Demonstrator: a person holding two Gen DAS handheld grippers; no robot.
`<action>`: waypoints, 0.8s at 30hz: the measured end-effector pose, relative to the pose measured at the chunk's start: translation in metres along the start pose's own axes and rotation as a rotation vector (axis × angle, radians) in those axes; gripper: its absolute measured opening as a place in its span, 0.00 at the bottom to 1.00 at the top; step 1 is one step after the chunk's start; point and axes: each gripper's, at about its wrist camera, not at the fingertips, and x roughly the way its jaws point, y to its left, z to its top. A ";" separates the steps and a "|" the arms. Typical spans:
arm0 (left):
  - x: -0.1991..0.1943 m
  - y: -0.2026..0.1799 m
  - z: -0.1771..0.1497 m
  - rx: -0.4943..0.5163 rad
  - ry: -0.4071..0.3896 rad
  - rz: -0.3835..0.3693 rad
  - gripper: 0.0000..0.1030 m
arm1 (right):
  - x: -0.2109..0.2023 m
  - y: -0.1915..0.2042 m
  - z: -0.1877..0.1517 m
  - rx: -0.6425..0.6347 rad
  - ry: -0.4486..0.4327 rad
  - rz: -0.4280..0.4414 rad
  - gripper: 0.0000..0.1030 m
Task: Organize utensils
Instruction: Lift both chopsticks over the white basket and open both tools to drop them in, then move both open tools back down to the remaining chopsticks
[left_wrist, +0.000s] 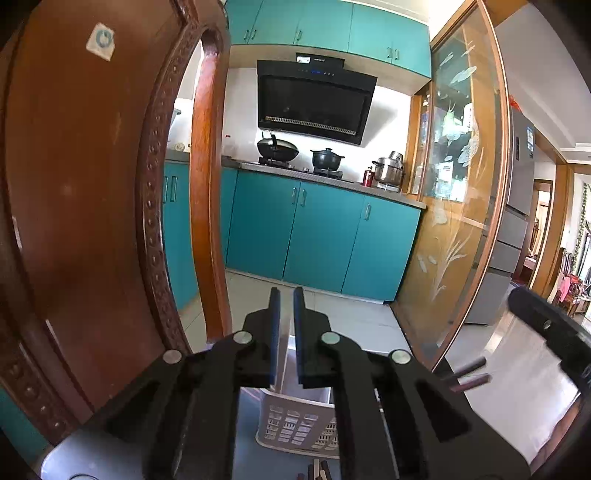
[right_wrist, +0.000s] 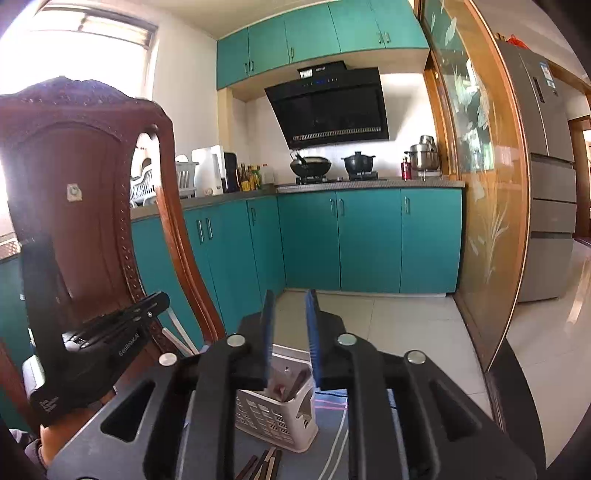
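Right now I am holding both grippers low over the tabletop (right_wrist: 332, 443), each pointing toward the kitchen. My left gripper (left_wrist: 287, 295) is keeping its jaws slightly parted with nothing between them, and my right gripper (right_wrist: 290, 295) is doing the same, its jaws spread a little wider and gripping nothing. One white slotted basket (right_wrist: 275, 421) is standing upright on the tabletop just below and beyond my right jaws; in the left wrist view the same basket (left_wrist: 295, 424) is sitting directly under the gap of my left jaws. Dark utensil handles (right_wrist: 291, 384) are poking up inside the basket, at least two, though I cannot count them surely. More dark chopsticks (right_wrist: 264, 465) are lying loose on the tabletop just in front of the basket, nearer to me, about three or four ends showing. Two further dark sticks (left_wrist: 467, 374) are jutting out right of my left gripper. One carved wooden chair (right_wrist: 85, 206) is standing to the left, close beside my left gripper.
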 end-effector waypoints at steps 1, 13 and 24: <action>-0.004 -0.001 0.000 0.009 -0.007 0.002 0.07 | -0.010 0.000 0.000 -0.007 -0.005 0.029 0.17; -0.024 0.011 -0.050 0.077 0.080 0.045 0.18 | 0.075 0.016 -0.166 -0.094 0.746 0.157 0.17; 0.009 0.019 -0.085 0.042 0.311 0.003 0.31 | 0.104 -0.004 -0.206 -0.024 0.920 0.069 0.30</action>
